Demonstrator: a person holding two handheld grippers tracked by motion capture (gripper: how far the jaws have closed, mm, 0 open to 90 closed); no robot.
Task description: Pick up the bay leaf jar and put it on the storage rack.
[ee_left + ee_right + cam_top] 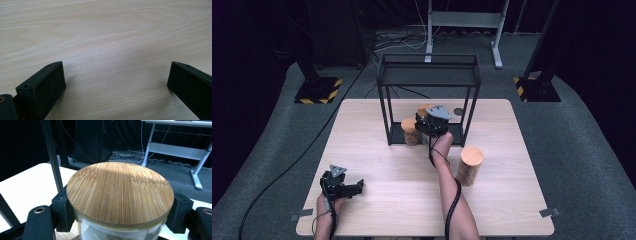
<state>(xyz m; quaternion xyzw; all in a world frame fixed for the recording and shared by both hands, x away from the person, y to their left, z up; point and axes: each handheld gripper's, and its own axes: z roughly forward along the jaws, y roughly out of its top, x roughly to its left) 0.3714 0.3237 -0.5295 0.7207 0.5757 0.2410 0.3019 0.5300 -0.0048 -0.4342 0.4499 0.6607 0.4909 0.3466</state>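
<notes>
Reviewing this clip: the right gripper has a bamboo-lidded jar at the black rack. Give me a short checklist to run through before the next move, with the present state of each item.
1. Right gripper clamped on the held jar: ok, a jaw presses each side just under the bamboo lid.
2. Lid seated on that jar: ok, it lies flat on the rim.
3. Jar inside the black rack, between its posts: ok in the high view.
4. Gap to the neighbour jar on the rack's base: cannot tell, the two look close.
5. Held jar resting on the base or lifted: cannot tell.
6. Left gripper free: ok, jaws wide open over bare table.
</notes>
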